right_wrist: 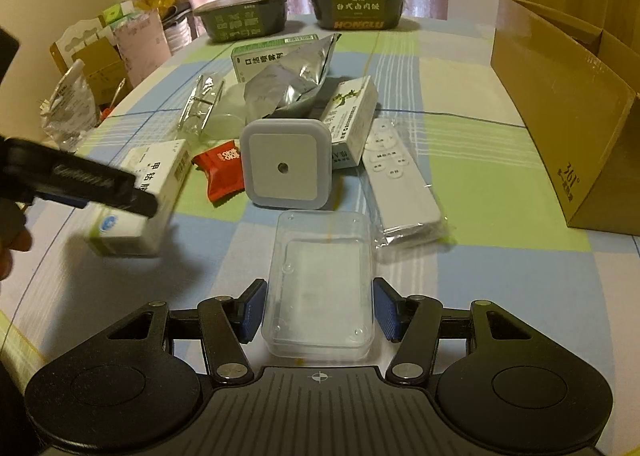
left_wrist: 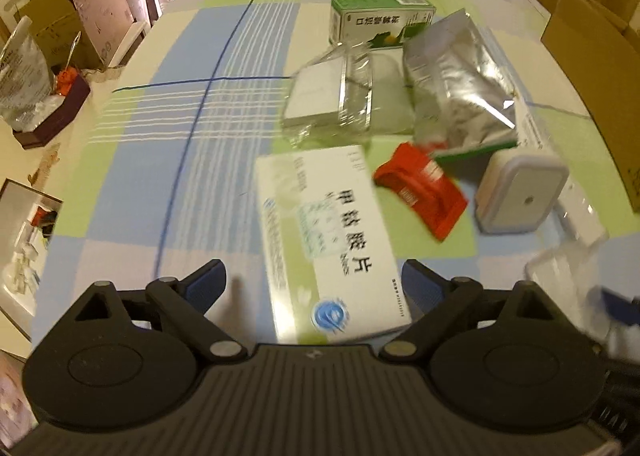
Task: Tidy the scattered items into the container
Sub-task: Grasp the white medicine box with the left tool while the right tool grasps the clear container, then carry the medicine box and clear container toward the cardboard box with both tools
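The right gripper (right_wrist: 318,310) has its jaws set around a clear plastic box (right_wrist: 320,288) on the checked tablecloth (right_wrist: 460,136), pads beside its walls (contact unclear). The left gripper (left_wrist: 312,284) gapes wide over a white medicine box (left_wrist: 328,236), while the cardboard box (right_wrist: 560,116) waits far right.

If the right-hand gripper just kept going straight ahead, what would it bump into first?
Probably nothing at first: the clear plastic box already sits between the open right gripper pads. Pushed on, the box would likely meet the white square night light just beyond.
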Demonstrator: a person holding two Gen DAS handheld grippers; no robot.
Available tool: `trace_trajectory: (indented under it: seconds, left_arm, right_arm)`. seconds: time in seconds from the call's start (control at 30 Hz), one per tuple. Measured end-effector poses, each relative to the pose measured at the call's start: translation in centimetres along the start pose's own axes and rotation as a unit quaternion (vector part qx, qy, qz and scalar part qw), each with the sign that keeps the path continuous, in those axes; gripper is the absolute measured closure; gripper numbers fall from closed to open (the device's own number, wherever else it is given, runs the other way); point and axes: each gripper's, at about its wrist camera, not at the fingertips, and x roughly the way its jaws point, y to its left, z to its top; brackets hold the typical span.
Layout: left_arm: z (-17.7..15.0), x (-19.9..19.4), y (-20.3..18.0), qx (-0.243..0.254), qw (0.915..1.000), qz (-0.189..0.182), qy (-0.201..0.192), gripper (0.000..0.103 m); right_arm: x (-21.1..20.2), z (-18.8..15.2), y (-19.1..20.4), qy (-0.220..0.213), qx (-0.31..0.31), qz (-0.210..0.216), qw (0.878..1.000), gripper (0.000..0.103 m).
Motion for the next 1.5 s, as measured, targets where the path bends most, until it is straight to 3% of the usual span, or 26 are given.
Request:
trace_trajectory:
  seconds: [0.17,0.27,0.37,0.53,0.63,0.97,1.0,1.03,1.5]
  left_arm:
    - [1.3,0.6,0.0,0.018,0.9998,-0.001,-0.002,0.012]
    - [2.0,1.4,-0.2,0.02,0.9995,-0.02,0.009,0.012]
    - [2.4,2.3,-0.2,0.021,0.999,-0.025,0.028,0.029]
    - [2.6,2.6,0.3,0.028,0.9985,-0.03,0.038,0.033]
    - [2.5,2.4,0.3,0.038,0.998,-0.032,0.038,0.034]
    - [-0.6,0.0,-0.5,0.063,0.9953,-0.049,0.056,0.035]
    - [-0.7,-0.1,-0.6,0.069,0.9948,-0.047,0.059,0.034]
    - [-0.8,-0.2,-0.8,0.074,0.9943,-0.046,0.062,0.034]
    - [-0.5,0.2,-1.1,0.063,0.9954,-0.037,0.062,0.036]
  right_arm:
    - [0.3,-0.3,0.3,0.001,-0.012,-0.008,1.0,0.044]
    - [0.4,-0.3,0.2,-0.001,-0.014,-0.012,1.0,0.044]
    - [0.6,-0.1,0.2,-0.004,-0.014,-0.016,1.0,0.044]
    - [1.0,0.2,0.2,-0.004,-0.016,-0.017,1.0,0.043]
    - [1.2,0.3,0.1,-0.006,-0.01,-0.017,1.0,0.029]
    - [1.4,0.2,-0.1,-0.008,-0.006,-0.013,1.0,0.029]
    - [1.5,0.2,-0.1,-0.007,-0.006,-0.013,1.0,0.04]
    - [1.5,0.2,-0.1,-0.006,-0.008,-0.012,1.0,0.044]
    - [1.1,0.1,0.7,-0.001,-0.025,0.002,1.0,0.045]
